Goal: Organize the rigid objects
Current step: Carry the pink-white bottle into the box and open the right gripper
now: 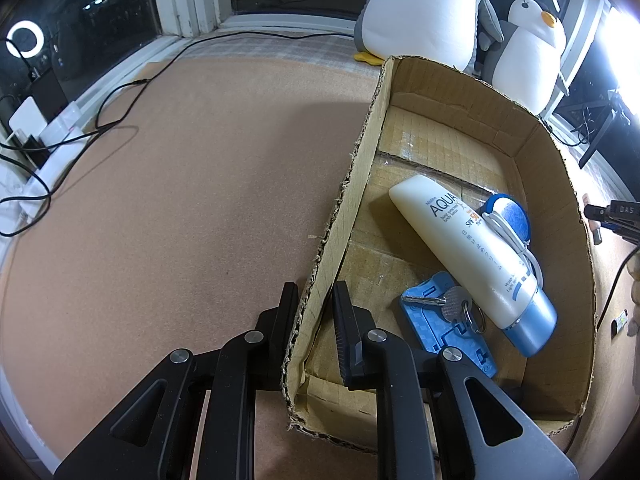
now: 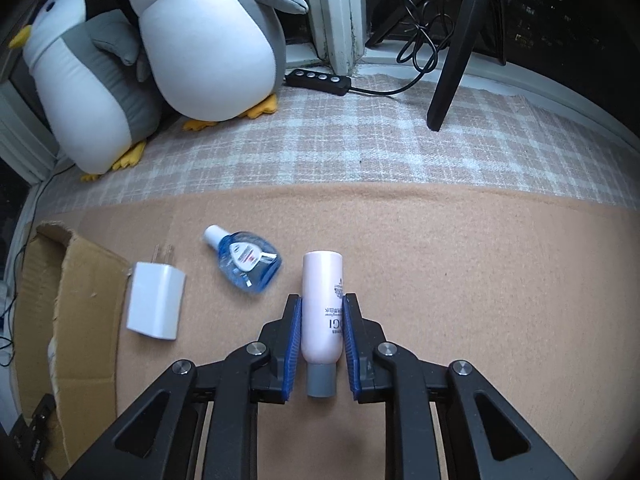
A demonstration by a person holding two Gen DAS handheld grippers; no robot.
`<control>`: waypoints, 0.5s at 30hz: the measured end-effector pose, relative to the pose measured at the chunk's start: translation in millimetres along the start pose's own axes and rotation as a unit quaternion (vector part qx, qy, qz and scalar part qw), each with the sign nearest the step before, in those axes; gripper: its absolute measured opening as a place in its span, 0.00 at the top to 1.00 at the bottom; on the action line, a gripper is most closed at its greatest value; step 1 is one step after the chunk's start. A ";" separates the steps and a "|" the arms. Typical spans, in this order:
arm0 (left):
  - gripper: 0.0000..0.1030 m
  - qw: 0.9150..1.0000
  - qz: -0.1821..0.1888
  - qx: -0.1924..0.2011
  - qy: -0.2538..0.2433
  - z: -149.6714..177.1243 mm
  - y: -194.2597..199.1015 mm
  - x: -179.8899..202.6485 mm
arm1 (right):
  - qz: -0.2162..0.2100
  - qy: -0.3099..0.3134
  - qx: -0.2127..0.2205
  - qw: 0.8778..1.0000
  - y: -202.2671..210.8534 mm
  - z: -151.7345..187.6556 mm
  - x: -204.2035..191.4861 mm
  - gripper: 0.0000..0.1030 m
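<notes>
My left gripper [image 1: 316,300] is shut on the near-left wall of the cardboard box [image 1: 348,208], one finger outside and one inside. In the box lie a white lotion tube with a blue cap [image 1: 472,256], a round blue item wrapped in white cord [image 1: 510,216], and a blue tray [image 1: 448,328] with a key [image 1: 444,302] on it. My right gripper [image 2: 320,312] is shut on a pale pink bottle with a grey cap [image 2: 322,308] lying on the tan mat. To its left lie a small blue bottle [image 2: 248,262] and a white plug adapter [image 2: 156,306].
Two plush penguins [image 2: 208,40] stand at the back on a checked cloth [image 2: 360,140]. A black power strip [image 2: 318,78] and a tripod leg [image 2: 452,64] are behind. Cables [image 1: 100,120] run along the mat's left edge. The box [image 2: 72,308] sits left of the plug.
</notes>
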State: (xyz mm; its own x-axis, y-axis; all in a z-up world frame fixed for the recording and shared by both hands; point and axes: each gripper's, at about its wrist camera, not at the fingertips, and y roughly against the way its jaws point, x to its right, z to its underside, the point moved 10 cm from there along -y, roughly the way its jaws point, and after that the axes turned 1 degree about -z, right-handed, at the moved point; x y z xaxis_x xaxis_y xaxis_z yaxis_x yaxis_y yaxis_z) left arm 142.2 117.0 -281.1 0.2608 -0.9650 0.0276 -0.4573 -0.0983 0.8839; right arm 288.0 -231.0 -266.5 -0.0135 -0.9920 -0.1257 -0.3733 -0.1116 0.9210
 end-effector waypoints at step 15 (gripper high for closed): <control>0.85 1.000 0.000 0.000 0.000 -0.2 -0.2 0.1 | -0.097 0.084 0.058 0.990 78.7 12.1 -108.2 0.83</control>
State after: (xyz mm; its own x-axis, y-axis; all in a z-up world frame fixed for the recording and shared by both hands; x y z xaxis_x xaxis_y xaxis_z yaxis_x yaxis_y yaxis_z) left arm 142.5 117.0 -281.2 0.2615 -0.9648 0.0278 -0.4571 -0.0985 0.8839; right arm 249.0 -131.8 -184.8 0.2201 -0.9494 -0.2240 -0.4584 -0.3033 0.8354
